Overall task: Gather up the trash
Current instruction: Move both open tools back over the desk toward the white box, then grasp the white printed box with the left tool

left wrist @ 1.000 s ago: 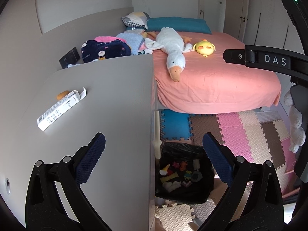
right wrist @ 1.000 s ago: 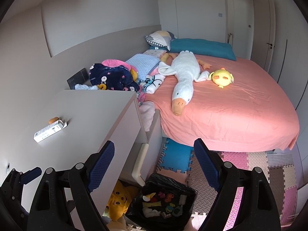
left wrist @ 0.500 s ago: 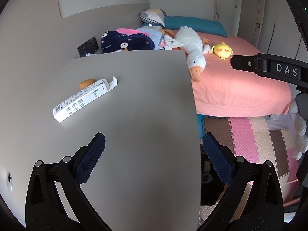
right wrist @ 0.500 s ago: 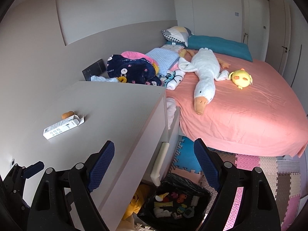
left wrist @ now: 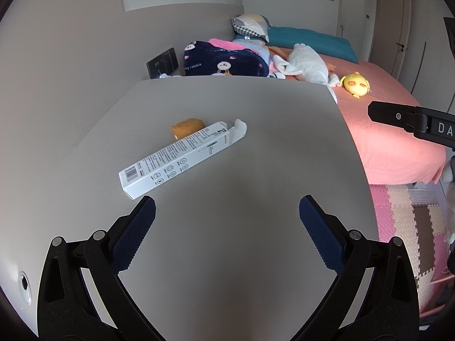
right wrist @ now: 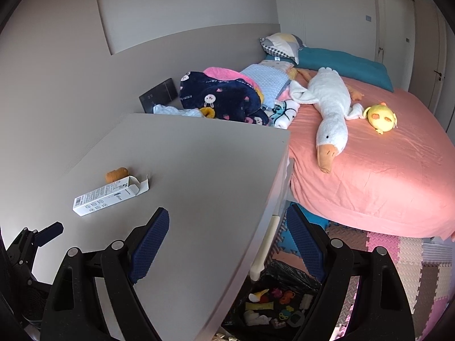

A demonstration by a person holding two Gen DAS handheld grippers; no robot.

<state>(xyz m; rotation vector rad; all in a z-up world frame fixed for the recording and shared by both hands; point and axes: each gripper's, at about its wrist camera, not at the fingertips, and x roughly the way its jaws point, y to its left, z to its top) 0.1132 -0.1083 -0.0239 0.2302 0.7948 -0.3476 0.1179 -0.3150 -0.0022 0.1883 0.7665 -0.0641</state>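
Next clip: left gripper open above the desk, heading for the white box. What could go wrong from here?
1. The white box lies flat with an open flap; the left gripper may slide it instead of gripping.
2. The orange scrap sits behind it and may get pushed away.

The dark blue blanket on the bed had the word "rabbit" on it. The black arm of the other gripper showed the letters "DA". The white box on the bench carried a barcode and print too small to read.
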